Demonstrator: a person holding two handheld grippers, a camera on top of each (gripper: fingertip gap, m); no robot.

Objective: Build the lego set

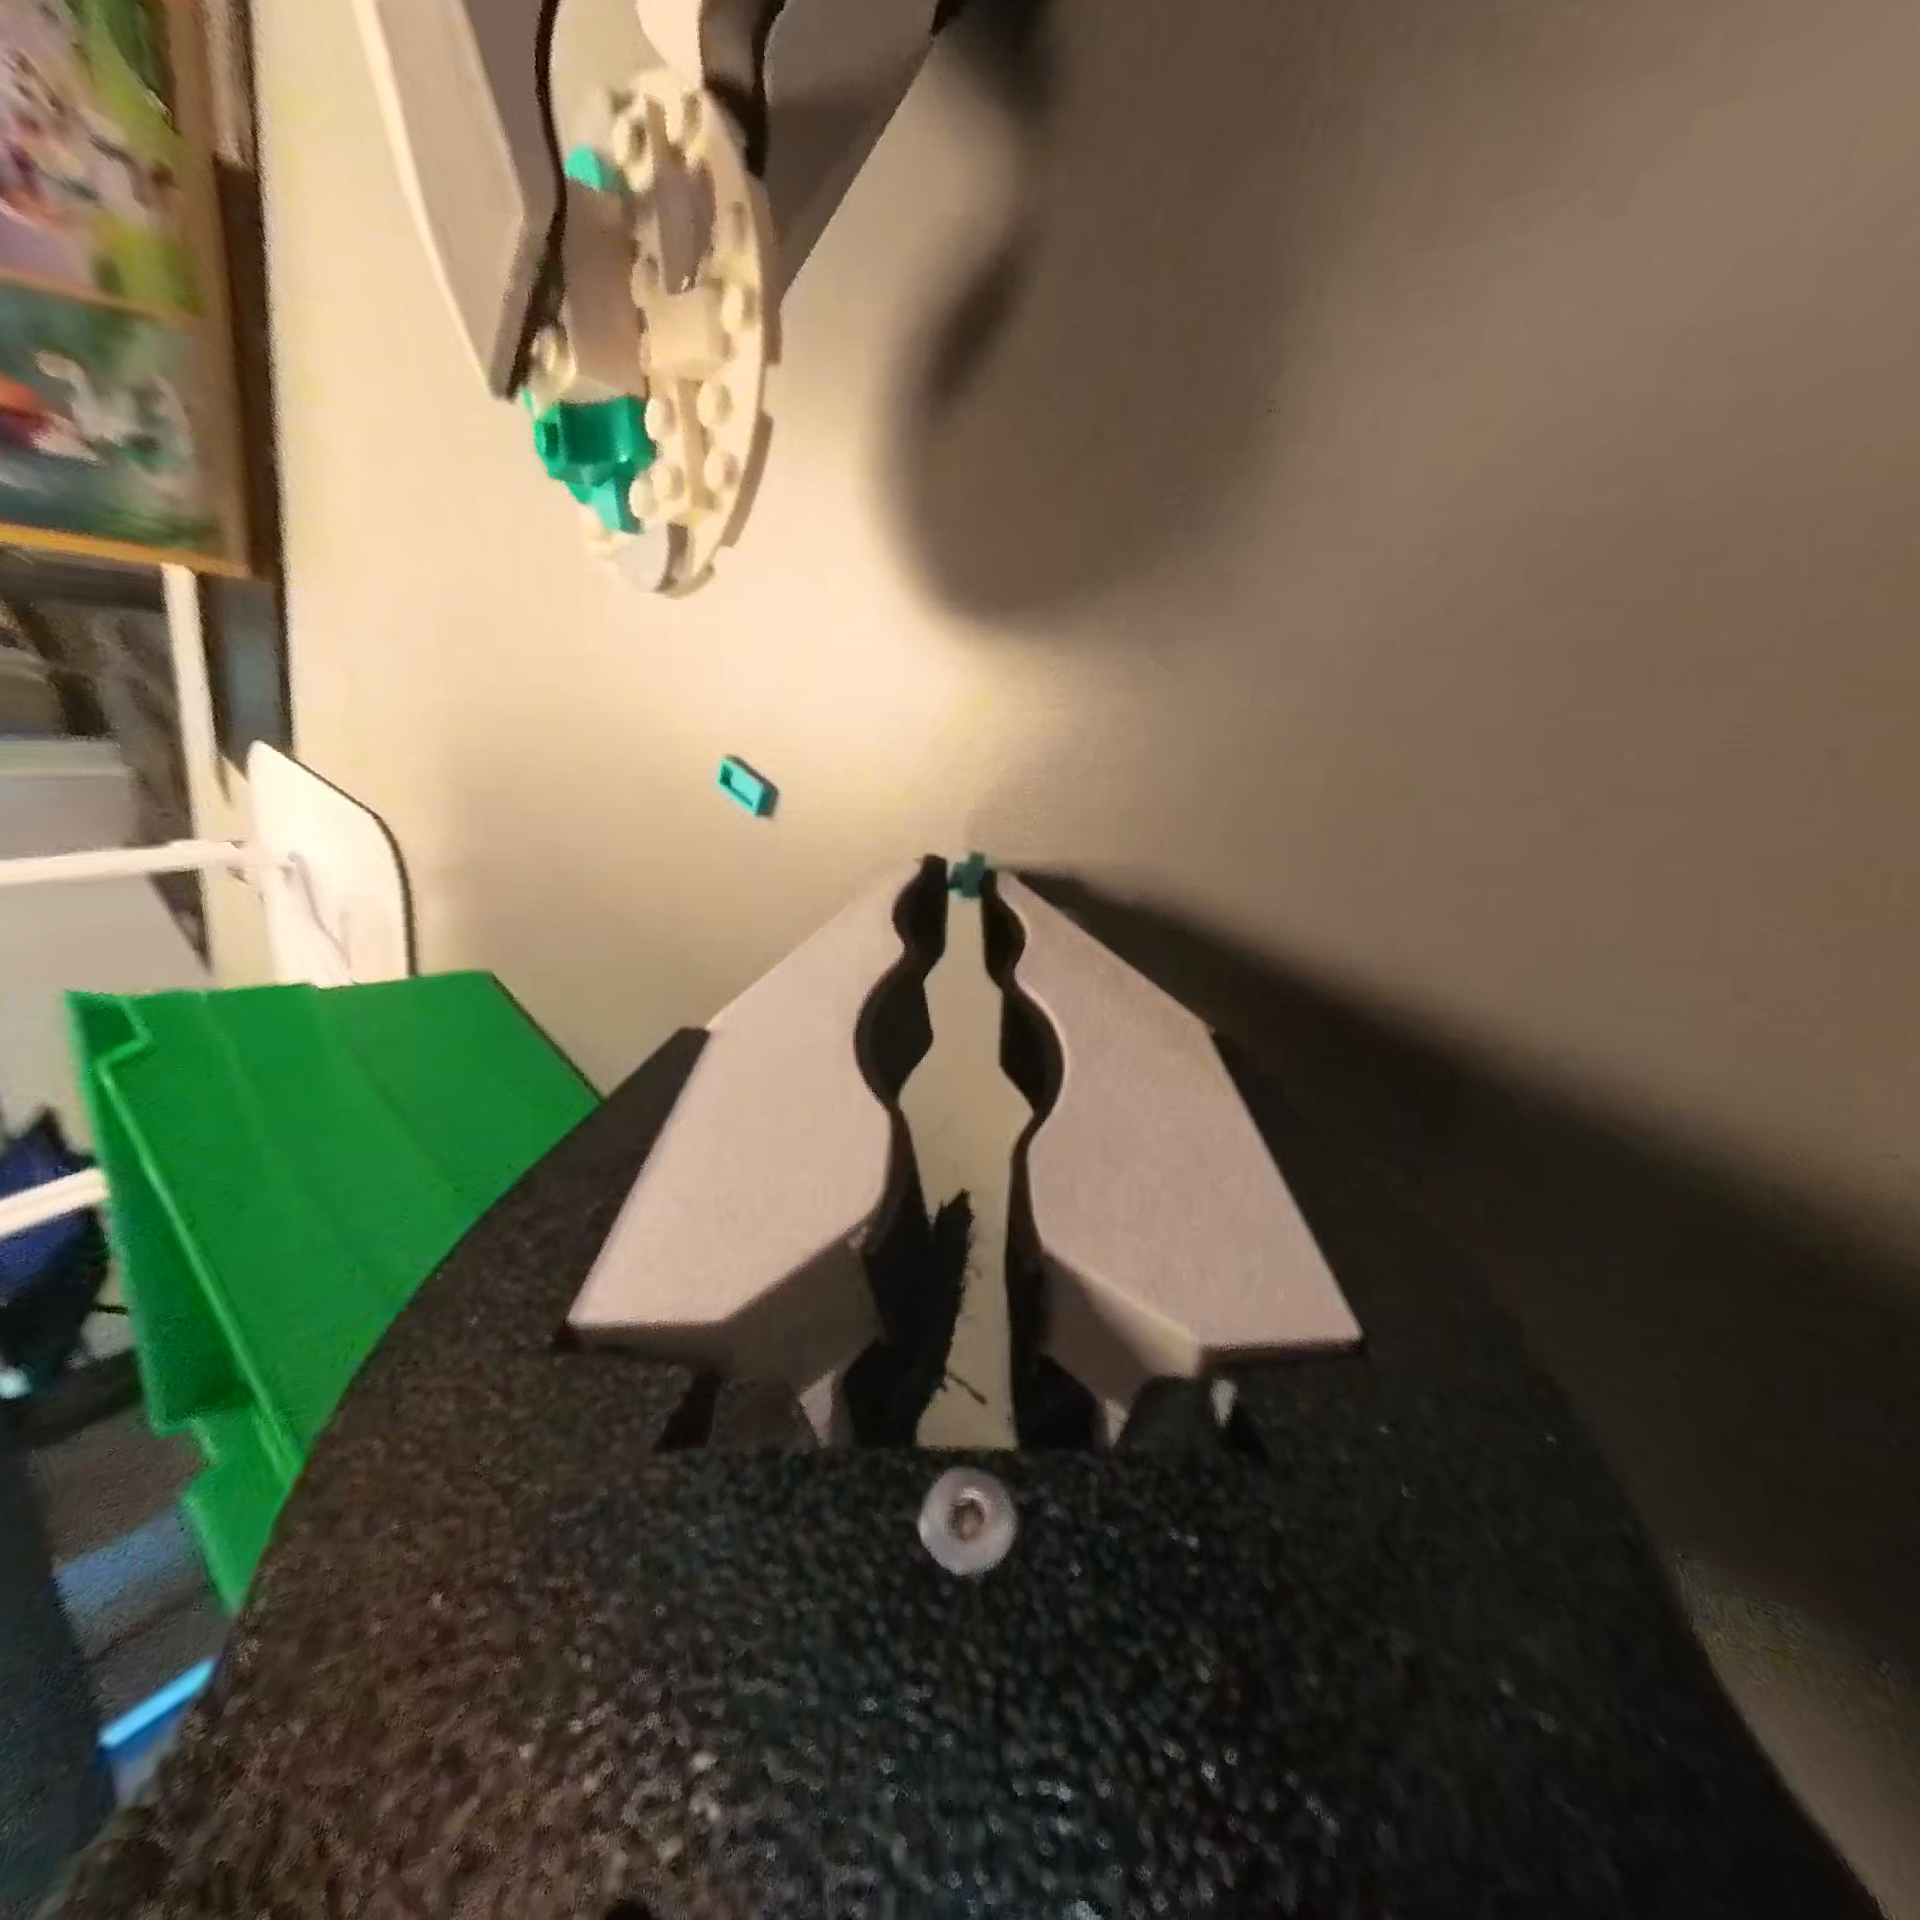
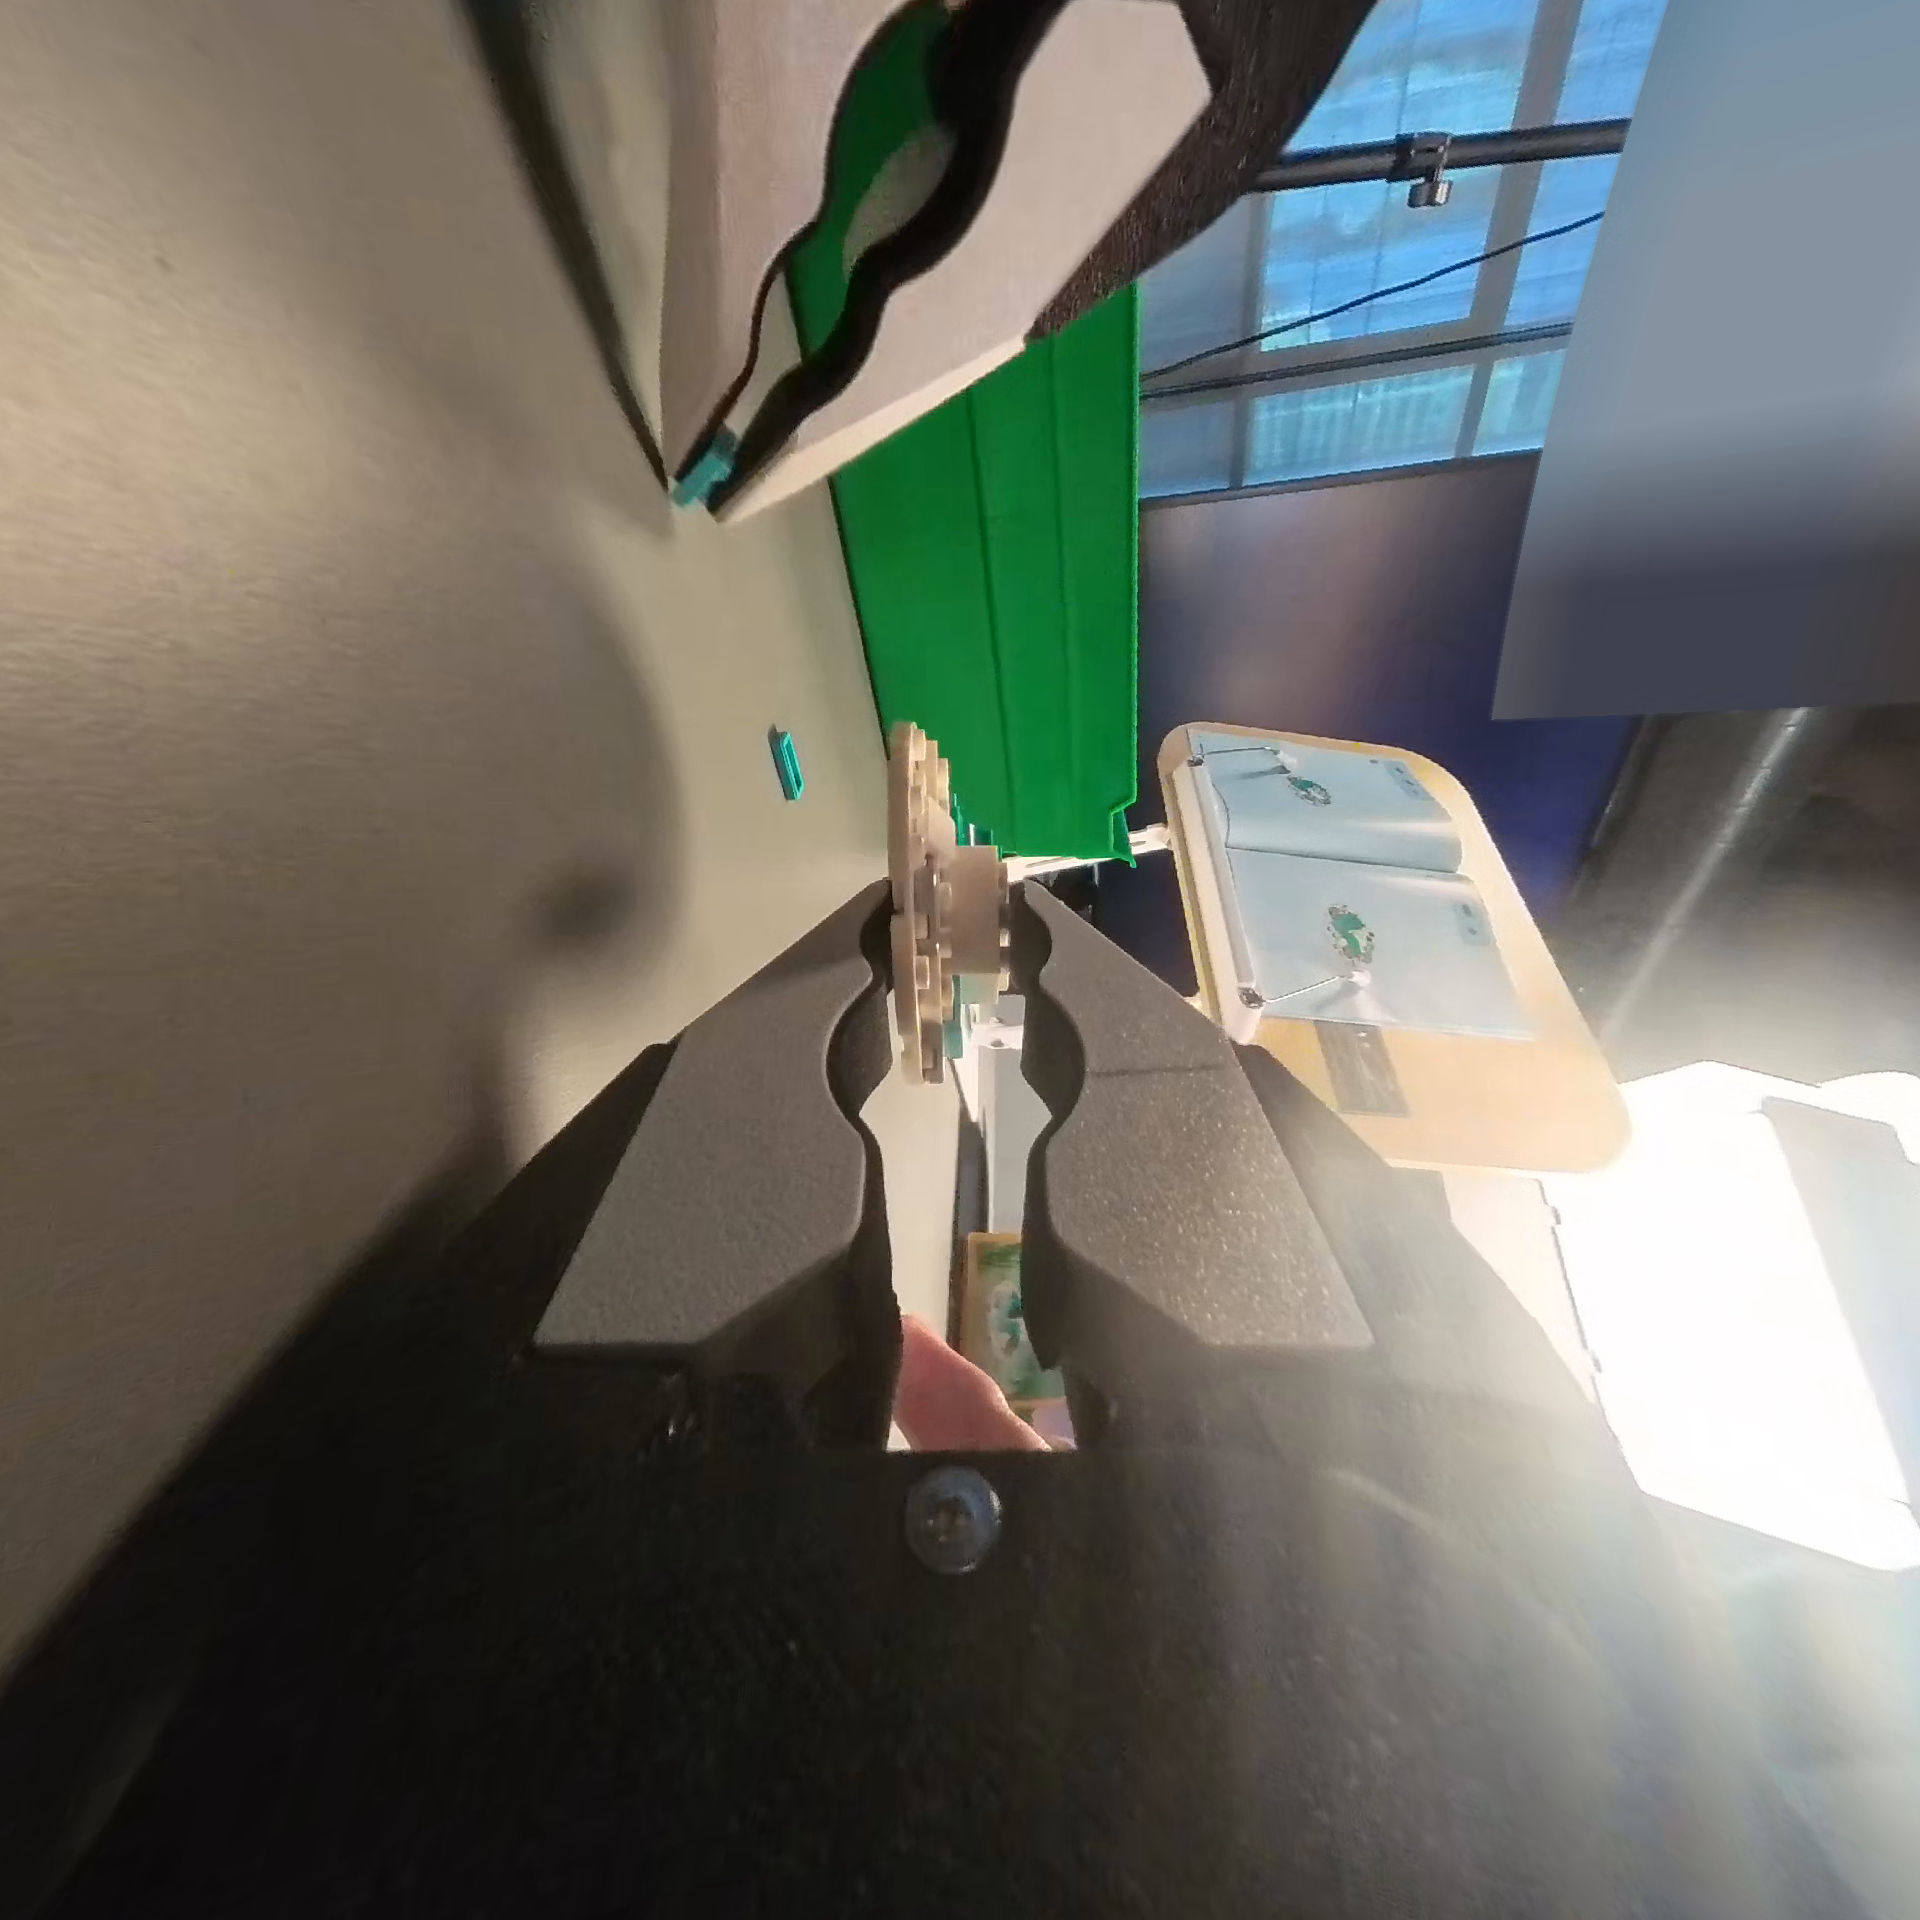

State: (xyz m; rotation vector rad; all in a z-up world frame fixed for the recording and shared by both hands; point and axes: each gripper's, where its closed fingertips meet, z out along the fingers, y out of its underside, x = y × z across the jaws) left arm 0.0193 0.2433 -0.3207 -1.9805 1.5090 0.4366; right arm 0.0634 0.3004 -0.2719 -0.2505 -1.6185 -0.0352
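Observation:
My left gripper [image 1: 966, 878] is shut on a small teal lego piece [image 1: 970, 876] at its fingertips, close to the pale tabletop. It also shows in the right wrist view [image 2: 717, 473] with the teal piece [image 2: 698, 476]. My right gripper [image 2: 951, 920] is shut on a round tan lego assembly [image 2: 925, 914] with teal parts, held on edge above the table. In the left wrist view that assembly [image 1: 681, 343] hangs at upper left in the right gripper [image 1: 634, 249]. A second loose teal piece [image 1: 746, 785] lies on the table between them and shows in the right wrist view [image 2: 787, 764].
A green plastic tray [image 1: 301, 1153] stands at the table's edge and shows in the right wrist view [image 2: 997, 623]. An open instruction booklet [image 2: 1371, 894] rests on a wooden stand beyond it. A lego box [image 1: 104, 281] stands at the left. A finger [image 2: 956, 1397] shows behind my right gripper. Tip to tip, the grippers are about 9 cm apart.

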